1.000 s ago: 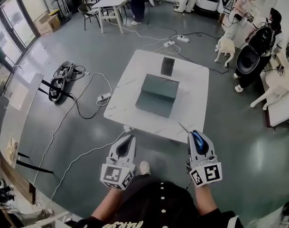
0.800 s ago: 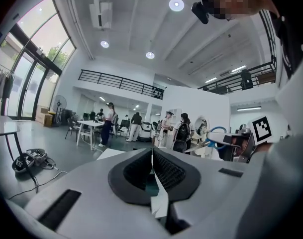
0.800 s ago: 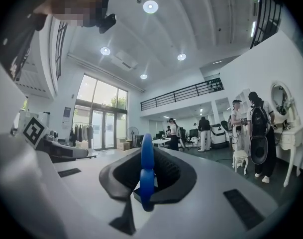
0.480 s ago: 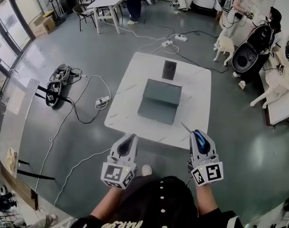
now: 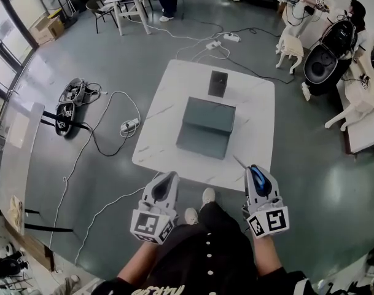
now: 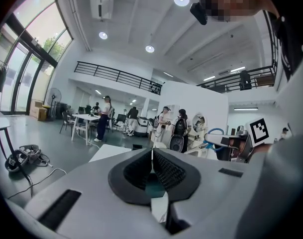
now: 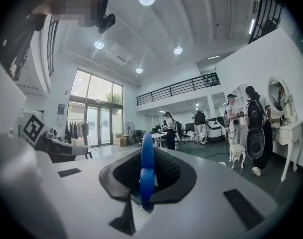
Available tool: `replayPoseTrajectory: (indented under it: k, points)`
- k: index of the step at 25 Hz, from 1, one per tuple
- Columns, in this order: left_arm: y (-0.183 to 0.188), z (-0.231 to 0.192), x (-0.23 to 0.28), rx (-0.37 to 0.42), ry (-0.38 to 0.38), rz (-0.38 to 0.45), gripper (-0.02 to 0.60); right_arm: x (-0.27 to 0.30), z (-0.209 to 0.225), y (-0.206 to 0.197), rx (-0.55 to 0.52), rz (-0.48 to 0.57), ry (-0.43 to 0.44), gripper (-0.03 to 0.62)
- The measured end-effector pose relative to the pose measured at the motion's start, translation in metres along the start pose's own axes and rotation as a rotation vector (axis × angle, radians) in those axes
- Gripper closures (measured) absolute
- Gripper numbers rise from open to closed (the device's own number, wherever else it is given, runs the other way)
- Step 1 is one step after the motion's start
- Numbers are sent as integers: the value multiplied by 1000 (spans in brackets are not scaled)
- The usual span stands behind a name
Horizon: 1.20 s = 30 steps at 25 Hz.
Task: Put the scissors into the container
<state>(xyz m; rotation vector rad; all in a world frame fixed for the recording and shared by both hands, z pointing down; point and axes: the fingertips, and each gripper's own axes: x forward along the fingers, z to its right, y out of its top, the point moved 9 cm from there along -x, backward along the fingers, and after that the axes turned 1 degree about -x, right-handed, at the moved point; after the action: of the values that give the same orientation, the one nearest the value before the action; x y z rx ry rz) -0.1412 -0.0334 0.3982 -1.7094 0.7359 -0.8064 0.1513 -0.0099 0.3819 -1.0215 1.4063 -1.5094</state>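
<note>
My right gripper (image 5: 256, 172) is shut on a pair of scissors (image 5: 255, 176) with blue handles; their thin blades point up and left toward the table's near edge. In the right gripper view the blue handles (image 7: 147, 173) stand upright, clamped between the dark pads. The container (image 5: 206, 126), a dark grey open box with its lid folded toward me, lies in the middle of the white table (image 5: 255, 109), well ahead of both grippers. My left gripper (image 5: 166, 180) is shut with nothing in it; in its own view its pads (image 6: 161, 169) meet in a thin line.
A small black box (image 5: 218, 83) stands upright on the table behind the container. Cables and a power strip (image 5: 129, 126) lie on the floor to the table's left, with bags (image 5: 69, 100) further left. People and white furniture are at the far right.
The table has drawn slightly nearer in the head view and a shoe now shows ahead of me. Both grippers keep the same pose, and the scissors stay held.
</note>
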Motion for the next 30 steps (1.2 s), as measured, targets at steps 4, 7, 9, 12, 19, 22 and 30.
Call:
replayPoseTrajectory:
  k: [4,7,9,12,19,22,30]
  points:
    - [1,-7,20,-1,7,-16,549,22,10,-7,2,-24,18,539]
    - [7,-12,37,-14,20,-21,549,42,20,-8,3,-42,38,539]
    - [10,-15,48,-15,24,-23,549,57,27,-9,4,-51,54,539]
    - [12,-22,64,-22,33,-35,549,77,34,-14,9,-72,76,539]
    - [3,-36,91,-66,54,-93,549,126,47,-47,97,-169,115,539]
    - [-5,-41,103,-80,58,-126,549,150,50,-70,151,-218,137,539]
    - [-29,-57,138,-91,60,-189,548,215,51,-144,296,-335,192,539]
